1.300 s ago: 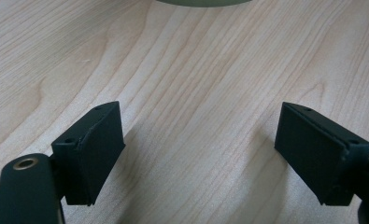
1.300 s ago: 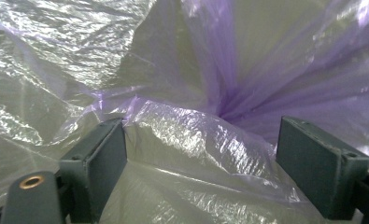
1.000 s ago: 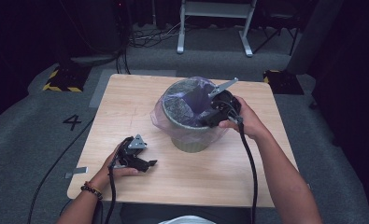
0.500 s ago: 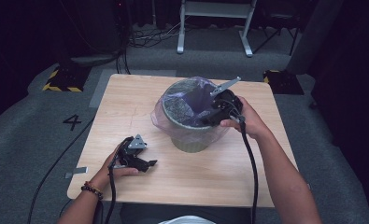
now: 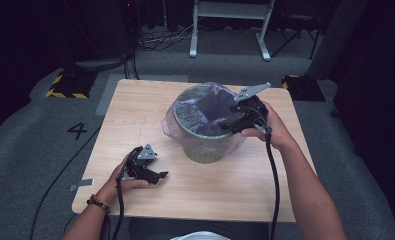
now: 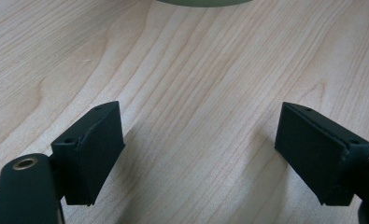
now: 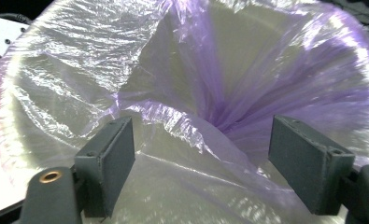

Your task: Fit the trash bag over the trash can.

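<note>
Purple-tinted plastic film, thin and crinkled, lines the small bin (image 5: 205, 135) that stands near the middle of the wooden surface (image 5: 135, 110). The bin liner (image 7: 210, 93) is folded over the rim and sags down into the bin in loose pleats. The right gripper (image 5: 237, 121) hovers at the bin's right rim, its jaws apart with nothing between them; in the right gripper view they straddle a raised fold of the liner without pinching it. The left gripper (image 5: 152, 175) rests low on the surface well apart from the bin, jaws also wide apart and empty, with bare wood grain between them in the left gripper view (image 6: 196, 154).

The main risk, as I judge it, is the film itself. It looks slippery and very light, so a closing grip on that fold may catch only a sliver and slip off, or catch too much and drag the turned-over edge off the rim. A hard pull could stretch or tear it. The bin looks light and nothing steadies it, since the left gripper is far off; a sideways tug from the right could tip it or slide it across the surface. The cable (image 5: 272, 175) trailing from the right gripper could also snag the table edge.
</note>
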`<state>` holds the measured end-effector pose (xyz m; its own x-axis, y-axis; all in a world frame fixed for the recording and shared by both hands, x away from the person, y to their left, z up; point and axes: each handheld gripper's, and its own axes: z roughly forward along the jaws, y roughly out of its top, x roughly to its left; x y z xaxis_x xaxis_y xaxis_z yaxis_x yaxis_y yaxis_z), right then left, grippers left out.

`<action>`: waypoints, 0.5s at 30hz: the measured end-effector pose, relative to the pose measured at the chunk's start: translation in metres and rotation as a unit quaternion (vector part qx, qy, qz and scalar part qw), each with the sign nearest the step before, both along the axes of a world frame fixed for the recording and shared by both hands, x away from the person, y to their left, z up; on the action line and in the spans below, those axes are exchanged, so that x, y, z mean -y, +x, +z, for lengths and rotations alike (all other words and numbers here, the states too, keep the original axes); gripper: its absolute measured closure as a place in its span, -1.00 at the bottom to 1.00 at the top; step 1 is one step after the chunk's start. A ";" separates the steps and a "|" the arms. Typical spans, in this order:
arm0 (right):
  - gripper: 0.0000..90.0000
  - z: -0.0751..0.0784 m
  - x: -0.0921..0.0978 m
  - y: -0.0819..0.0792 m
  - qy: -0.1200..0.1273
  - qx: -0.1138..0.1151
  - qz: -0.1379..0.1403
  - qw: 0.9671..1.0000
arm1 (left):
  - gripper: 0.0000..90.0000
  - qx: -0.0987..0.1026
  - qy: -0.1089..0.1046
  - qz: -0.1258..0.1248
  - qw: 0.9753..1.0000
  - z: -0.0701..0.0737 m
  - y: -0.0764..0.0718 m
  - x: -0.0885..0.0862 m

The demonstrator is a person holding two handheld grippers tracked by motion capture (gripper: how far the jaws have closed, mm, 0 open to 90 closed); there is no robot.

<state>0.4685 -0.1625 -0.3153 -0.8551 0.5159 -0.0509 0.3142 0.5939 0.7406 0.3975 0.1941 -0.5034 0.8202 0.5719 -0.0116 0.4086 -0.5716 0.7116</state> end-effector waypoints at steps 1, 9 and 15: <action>-0.49 0.001 0.001 -0.001 0.002 0.002 0.001 1.000 | -0.66 0.000 0.000 0.000 1.000 0.000 0.000 0.000; -0.51 0.007 0.016 -0.010 0.035 0.011 0.013 0.999 | -0.66 0.000 0.000 0.000 1.000 0.000 0.000 0.000; -0.51 0.008 0.026 -0.015 0.036 0.019 0.009 0.999 | -0.66 0.000 0.000 0.000 1.000 0.000 0.000 0.000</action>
